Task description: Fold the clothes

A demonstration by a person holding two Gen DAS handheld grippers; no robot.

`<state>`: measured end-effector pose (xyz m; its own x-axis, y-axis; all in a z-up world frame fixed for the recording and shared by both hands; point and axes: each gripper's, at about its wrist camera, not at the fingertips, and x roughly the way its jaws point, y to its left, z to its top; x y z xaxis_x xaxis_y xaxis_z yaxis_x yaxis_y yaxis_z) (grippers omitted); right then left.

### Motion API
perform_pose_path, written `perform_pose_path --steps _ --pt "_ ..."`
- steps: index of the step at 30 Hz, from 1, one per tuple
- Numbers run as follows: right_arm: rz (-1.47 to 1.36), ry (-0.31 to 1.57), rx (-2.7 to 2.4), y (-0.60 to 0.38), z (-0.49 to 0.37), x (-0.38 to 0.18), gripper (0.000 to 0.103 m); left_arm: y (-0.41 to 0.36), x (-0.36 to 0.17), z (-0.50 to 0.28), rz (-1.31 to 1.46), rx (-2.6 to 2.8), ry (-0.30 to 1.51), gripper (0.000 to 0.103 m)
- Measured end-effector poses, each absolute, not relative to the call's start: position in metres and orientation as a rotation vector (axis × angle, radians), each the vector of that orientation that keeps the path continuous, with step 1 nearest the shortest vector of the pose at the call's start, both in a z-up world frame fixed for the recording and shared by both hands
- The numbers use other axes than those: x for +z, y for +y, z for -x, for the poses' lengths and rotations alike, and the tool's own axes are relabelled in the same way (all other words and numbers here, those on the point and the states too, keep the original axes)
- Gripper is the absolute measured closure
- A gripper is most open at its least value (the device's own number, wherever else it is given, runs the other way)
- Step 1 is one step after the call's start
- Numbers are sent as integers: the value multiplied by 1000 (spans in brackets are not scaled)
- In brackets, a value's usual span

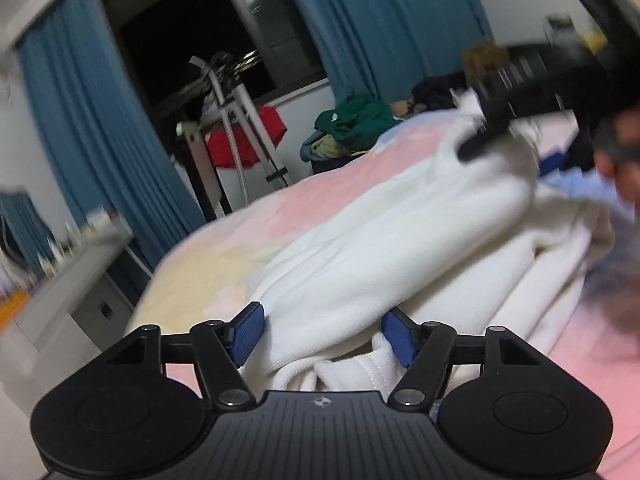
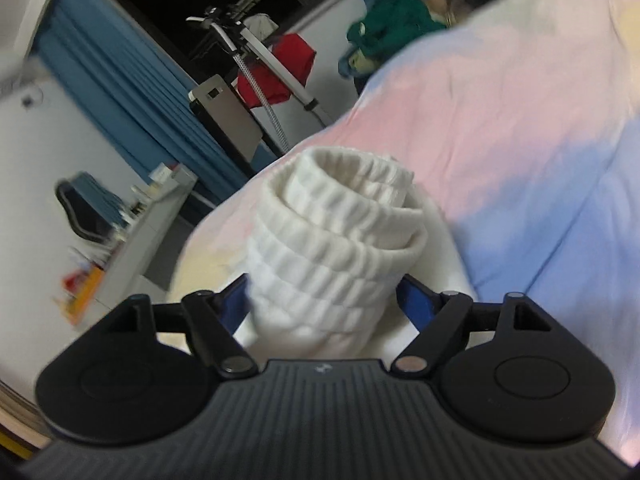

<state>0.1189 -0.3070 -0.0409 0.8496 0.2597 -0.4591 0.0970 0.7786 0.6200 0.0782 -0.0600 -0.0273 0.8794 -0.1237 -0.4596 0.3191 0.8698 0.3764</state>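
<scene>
On the pastel bed (image 1: 280, 208), both claws, left (image 1: 324, 336) and right (image 2: 324, 300), gape around the white garment (image 1: 380, 232), its ribbed cuff (image 2: 340, 240) at 12 o'clock.

The white fleece garment (image 1: 380, 240) lies on the pastel-patterned bed (image 1: 248, 224); a green crumpled clothes pile (image 1: 356, 120) sits behind it.

Left tongs (image 1: 324, 334) spread wide, blue pads (image 1: 249, 330) apart, pointing slightly downward. Right tongs (image 2: 324, 300) gaping too, tilted down the same way, pads off to either side, pressing nothing.
</scene>
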Motion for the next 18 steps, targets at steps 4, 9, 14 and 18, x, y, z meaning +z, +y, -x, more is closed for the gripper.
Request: perform_pose_path --steps 4,9,14,18 --pt "-634 551 62 -305 -118 -44 45 -38 -18 -77 -337 -224 481 41" --pt "-584 464 109 -303 -101 -28 61 1 -13 -72 -140 -197 574 51" --pt "-502 358 178 -297 -82 -5 62 29 -12 -64 7 -199 635 60" --pt "-497 463 113 -307 -82 -19 62 40 -19 -57 94 -202 694 63"
